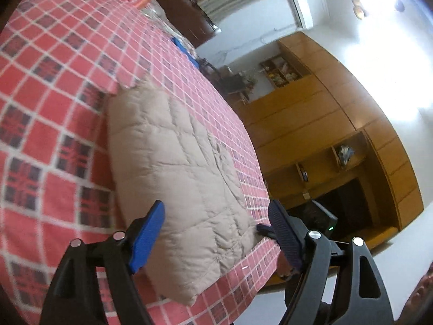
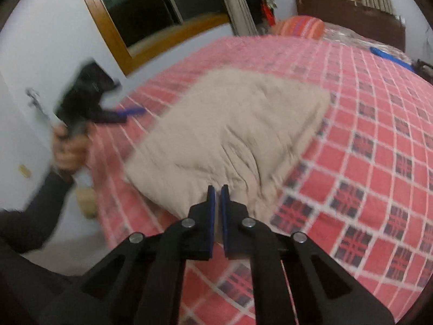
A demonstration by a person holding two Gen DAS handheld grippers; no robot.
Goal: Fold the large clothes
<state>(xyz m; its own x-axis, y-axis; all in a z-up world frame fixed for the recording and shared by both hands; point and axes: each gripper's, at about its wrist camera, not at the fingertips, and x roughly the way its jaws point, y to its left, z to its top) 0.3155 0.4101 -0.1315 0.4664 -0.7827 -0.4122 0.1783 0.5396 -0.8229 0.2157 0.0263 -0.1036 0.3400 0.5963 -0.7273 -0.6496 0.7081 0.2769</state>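
Nearly closed, the right gripper [image 2: 217, 189] nips nothing visible at the near end of the beige quilted garment [image 2: 230, 135]. That garment already lies folded into a thick bundle near the bed's near edge; perhaps only a final tidy remains. Beside it, the left gripper [image 1: 216, 216] hovers wide open, empty. Beyond stretch the checked bedspread [image 2: 365, 135], windows [image 2: 151, 8] and wooden cupboards [image 1: 311, 113].

Beige quilted jacket [image 1: 178, 168] lies folded into a puffy bundle on the red checked bedspread [image 1: 48, 124]
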